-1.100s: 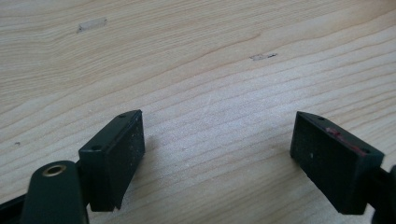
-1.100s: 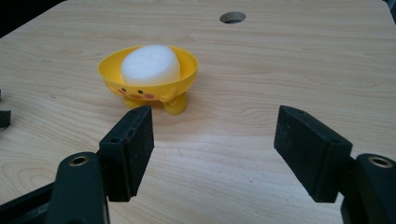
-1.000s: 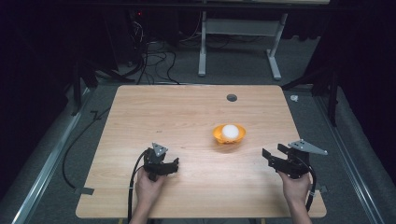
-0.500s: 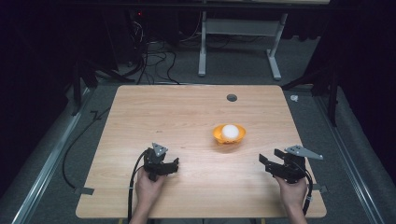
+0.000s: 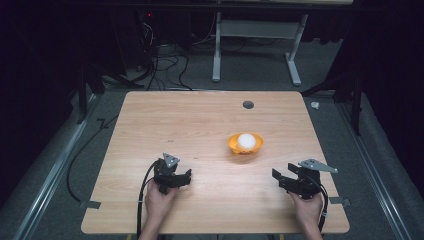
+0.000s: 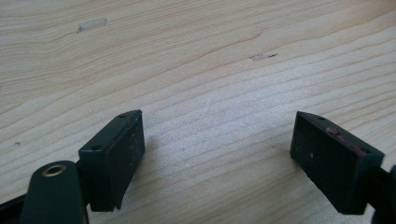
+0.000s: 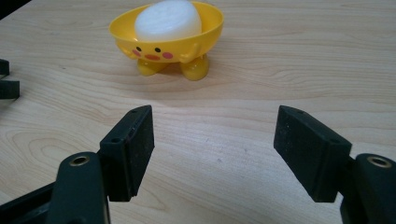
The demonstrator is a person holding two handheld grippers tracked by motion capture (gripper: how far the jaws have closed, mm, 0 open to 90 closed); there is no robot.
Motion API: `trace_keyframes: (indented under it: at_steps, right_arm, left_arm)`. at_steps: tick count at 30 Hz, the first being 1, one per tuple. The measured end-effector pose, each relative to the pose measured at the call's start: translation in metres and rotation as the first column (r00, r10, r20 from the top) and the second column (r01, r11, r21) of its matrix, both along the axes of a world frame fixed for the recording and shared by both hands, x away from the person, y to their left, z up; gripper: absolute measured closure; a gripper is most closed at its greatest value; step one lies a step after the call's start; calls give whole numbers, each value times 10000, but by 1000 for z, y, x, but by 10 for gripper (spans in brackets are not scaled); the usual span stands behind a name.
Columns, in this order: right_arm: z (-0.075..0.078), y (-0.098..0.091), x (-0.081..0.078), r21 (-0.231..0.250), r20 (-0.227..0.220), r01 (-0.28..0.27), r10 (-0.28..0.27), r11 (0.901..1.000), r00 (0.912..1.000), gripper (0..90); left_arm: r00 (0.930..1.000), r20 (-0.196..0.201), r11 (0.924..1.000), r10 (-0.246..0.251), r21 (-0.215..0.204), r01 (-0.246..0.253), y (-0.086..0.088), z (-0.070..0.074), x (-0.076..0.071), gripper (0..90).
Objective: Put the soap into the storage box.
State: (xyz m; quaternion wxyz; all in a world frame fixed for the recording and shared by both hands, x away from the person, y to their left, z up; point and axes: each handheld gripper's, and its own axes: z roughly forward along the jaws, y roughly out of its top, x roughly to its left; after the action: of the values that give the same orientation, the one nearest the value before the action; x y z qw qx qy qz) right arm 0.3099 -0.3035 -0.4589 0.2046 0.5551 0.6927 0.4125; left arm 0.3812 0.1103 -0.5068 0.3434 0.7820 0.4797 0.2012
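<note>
A yellow bowl (image 5: 233, 144) with a duck face (image 7: 168, 49) stands on little feet right of the table's middle. A white rounded object (image 5: 246, 140) (image 7: 168, 18) lies in it. My right gripper (image 5: 281, 172) (image 7: 215, 130) is low near the table's front right and points at the bowl from a short way off. It is open, with only bare wood between its fingers. My left gripper (image 5: 186, 176) (image 6: 217, 135) rests at the front left, also open over bare wood, with nothing between its fingers. The left gripper's fingertips (image 7: 7, 81) show at the right gripper view's left edge.
The wooden table (image 5: 200, 125) has a round cable hole (image 5: 248, 104) near its far edge. Bits of tape (image 6: 91, 23) mark the wood ahead of the left gripper. Beyond the table are a metal stand (image 5: 255, 50) and cables (image 5: 165, 55) on the floor.
My right gripper has sunk toward the table and drifted slightly left. The left gripper and the bowl have kept still.
</note>
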Motion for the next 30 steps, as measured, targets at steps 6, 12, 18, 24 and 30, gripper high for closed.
trace_keyframes:
  at_steps: [6, 12, 18, 24, 30]
  right_arm:
    - [-6, 6, 3, -65, -153, -105, 104, 9999, 9998, 301]
    - [-13, 12, 6, -250, -349, -187, 179, 9995, 9992, 307]
    - [-20, 17, 9, -353, -443, -234, 218, 9991, 9988, 311]
    - [-26, 21, 12, -507, -576, -242, 212, 9984, 9981, 313]
    - [-34, 24, 15, -634, -616, -233, 194, 9977, 9979, 314]
  left_arm:
    - [10000, 0, 10000, 2, 7, -2, 0, 0, 0, 182]
    - [10000, -3, 10000, -2, 1, 2, 0, 0, 0, 182]
    - [10000, -4, 10000, -2, 2, 2, 0, 0, 0, 182]
    - [10000, -4, 10000, -4, 3, 4, 0, 0, 0, 182]
    - [10000, -4, 10000, -7, 5, 7, 0, 0, 0, 182]
